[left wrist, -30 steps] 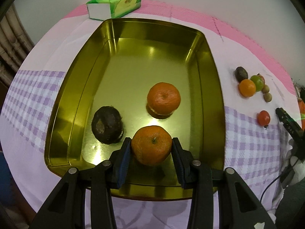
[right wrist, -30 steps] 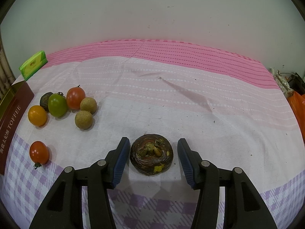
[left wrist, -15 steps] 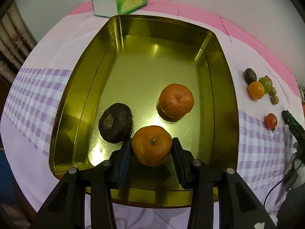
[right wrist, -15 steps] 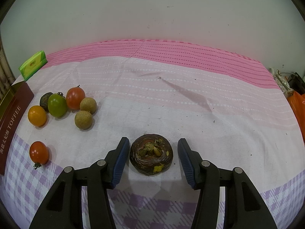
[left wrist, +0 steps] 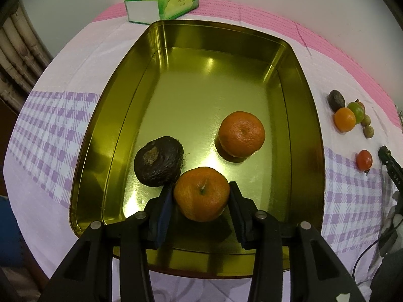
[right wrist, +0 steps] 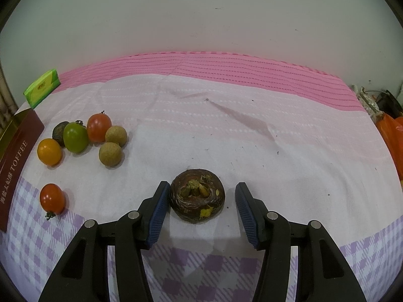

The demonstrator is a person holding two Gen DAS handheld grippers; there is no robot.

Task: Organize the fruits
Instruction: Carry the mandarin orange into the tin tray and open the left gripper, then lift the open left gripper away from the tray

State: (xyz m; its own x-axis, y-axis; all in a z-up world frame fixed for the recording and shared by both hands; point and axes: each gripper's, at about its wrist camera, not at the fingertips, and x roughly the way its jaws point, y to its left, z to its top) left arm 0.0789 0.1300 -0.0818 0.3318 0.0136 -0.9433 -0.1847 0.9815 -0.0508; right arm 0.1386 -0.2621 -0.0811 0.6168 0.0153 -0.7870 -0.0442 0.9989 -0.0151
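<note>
In the left wrist view a gold tray (left wrist: 307,95) holds an orange (left wrist: 241,134) and a dark wrinkled fruit (left wrist: 158,161). My left gripper (left wrist: 200,187) is shut on a second orange (left wrist: 201,193), low over the tray's near end, with the dark fruit beside its left finger. In the right wrist view my right gripper (right wrist: 201,187) stands open around a dark brown round fruit (right wrist: 197,198) lying on the cloth. Its left pad is close to the fruit and a gap shows at the right pad.
To the left on the cloth lie small fruits: an orange tomato (right wrist: 49,151), a green one (right wrist: 75,137), a red one (right wrist: 99,127), two longans (right wrist: 110,154) and a lone red tomato (right wrist: 52,198). A green tissue pack (left wrist: 163,2) sits behind the tray. An orange bag (right wrist: 393,136) lies far right.
The left gripper, still holding its orange, has shifted slightly left over the tray, so the dark fruit now sits beside its left finger. The right gripper and its fruit have not moved.
</note>
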